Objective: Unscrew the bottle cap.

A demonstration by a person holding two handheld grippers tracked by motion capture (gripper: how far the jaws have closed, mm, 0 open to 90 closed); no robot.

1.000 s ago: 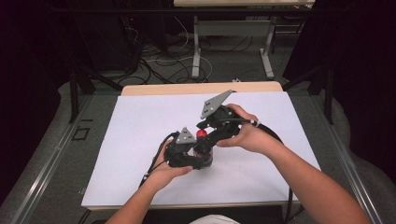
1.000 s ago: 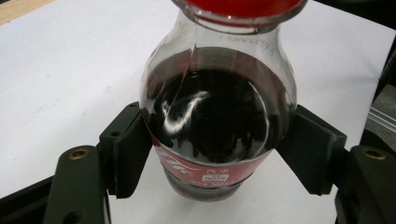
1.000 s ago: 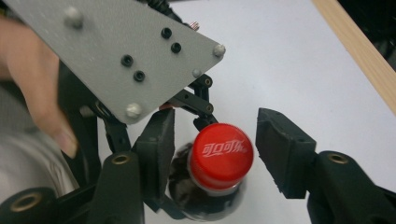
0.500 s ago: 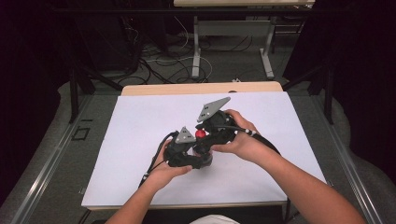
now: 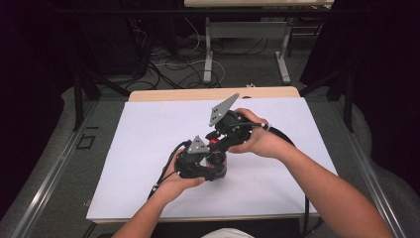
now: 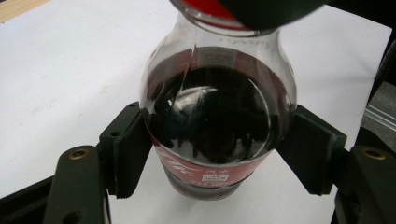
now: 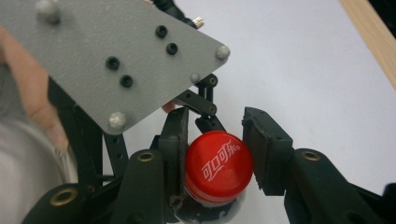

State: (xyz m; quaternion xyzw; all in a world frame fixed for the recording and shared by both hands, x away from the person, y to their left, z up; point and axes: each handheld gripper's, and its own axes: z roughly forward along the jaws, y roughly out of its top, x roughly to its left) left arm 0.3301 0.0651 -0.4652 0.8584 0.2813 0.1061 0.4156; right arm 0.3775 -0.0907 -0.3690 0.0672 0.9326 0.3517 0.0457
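Red cap (image 7: pixel 218 167) is clamped in the right gripper (image 7: pixel 215 154), whose jaws have just been closing. Left gripper (image 6: pixel 215 154) grips the cola bottle (image 6: pixel 217 116) mid-frame above the white table (image 5: pixel 148 129). Next: twist the cap off.

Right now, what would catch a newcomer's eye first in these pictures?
The red cap with white lettering stands out, gripped between the right gripper fingers, which have just been closing on it. Below it, the dark cola bottle is clamped by the left gripper near the middle of the white table.
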